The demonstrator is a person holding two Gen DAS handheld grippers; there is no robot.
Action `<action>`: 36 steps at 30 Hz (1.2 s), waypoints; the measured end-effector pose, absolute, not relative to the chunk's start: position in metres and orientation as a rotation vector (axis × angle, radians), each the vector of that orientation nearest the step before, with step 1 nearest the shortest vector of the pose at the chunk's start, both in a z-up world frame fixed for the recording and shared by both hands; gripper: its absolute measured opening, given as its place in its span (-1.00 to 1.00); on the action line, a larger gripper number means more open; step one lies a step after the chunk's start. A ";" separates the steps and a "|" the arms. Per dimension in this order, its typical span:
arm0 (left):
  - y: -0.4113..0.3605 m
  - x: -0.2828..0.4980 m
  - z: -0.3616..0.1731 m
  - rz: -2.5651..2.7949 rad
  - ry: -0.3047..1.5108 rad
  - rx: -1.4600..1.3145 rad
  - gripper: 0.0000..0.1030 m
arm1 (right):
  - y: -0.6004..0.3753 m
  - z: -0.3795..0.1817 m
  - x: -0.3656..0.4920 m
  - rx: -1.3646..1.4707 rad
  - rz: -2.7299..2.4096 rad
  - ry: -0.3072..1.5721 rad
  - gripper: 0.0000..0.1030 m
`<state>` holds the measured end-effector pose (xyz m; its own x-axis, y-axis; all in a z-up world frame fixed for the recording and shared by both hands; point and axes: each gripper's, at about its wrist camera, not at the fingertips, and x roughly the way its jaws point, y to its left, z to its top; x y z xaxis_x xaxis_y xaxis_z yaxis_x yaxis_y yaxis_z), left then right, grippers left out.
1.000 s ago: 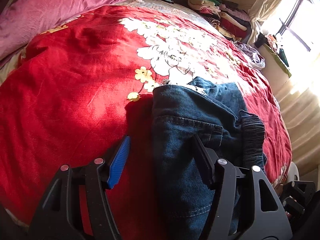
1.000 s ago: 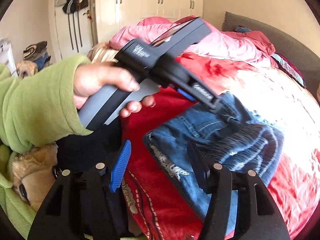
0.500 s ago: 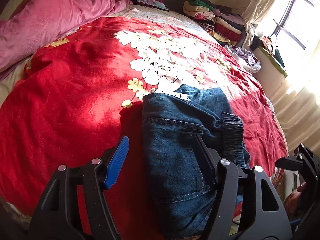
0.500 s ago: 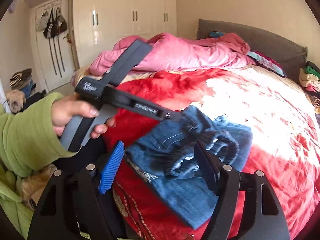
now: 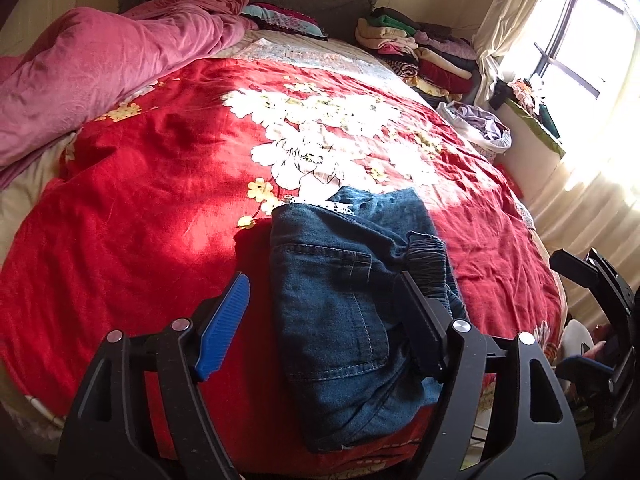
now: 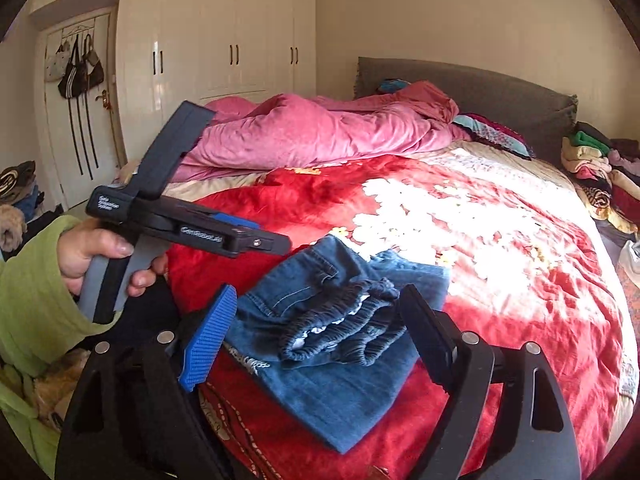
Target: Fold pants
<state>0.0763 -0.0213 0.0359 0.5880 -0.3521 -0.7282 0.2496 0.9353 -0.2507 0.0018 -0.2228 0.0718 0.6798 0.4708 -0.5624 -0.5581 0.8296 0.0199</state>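
While the jeans (image 5: 340, 320) lie folded in a small bundle near the front edge of the bed, both grippers hang above them and hold nothing. The left gripper (image 5: 324, 316) has its blue finger (image 5: 224, 324) and its black finger wide apart, and they have just been opening. The jeans show in the gap below, but the fingers do not press on them. The right gripper (image 6: 316, 336) has its fingers wide apart too, also just opening, with the gathered waistband (image 6: 344, 328) of the jeans showing between them, untouched.

The jeans rest on a red blanket (image 5: 152, 184) with big white flowers. A pink quilt (image 6: 320, 128) is heaped at the far side by the gray headboard (image 6: 480, 84). In the right view a hand (image 6: 92, 252) in a green sleeve (image 6: 32, 292) grips the left gripper's handle. A pile of clothes (image 5: 420, 52), maybe folded, sits in the corner by the window.
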 end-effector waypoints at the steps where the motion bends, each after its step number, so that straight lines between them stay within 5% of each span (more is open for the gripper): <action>1: -0.022 0.075 0.037 -0.350 0.872 -0.123 0.33 | -0.225 0.072 0.003 -0.152 0.565 0.586 0.60; 13: -0.018 0.065 0.030 -0.315 0.872 -0.100 0.57 | -0.250 0.053 0.021 -0.083 0.422 0.658 0.61; 17: -0.017 0.063 0.025 -0.311 0.882 -0.103 0.81 | -0.255 0.046 0.026 -0.072 0.392 0.679 0.61; 36: -0.022 0.078 -0.018 -0.304 0.986 -0.138 0.81 | -0.275 -0.013 0.067 0.074 0.298 0.894 0.61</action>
<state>0.0779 -0.0220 -0.0181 0.5139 -0.3144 -0.7981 0.1902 0.9490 -0.2514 0.0666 -0.2751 -0.0134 0.5880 0.2863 -0.7565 -0.2251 0.9562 0.1869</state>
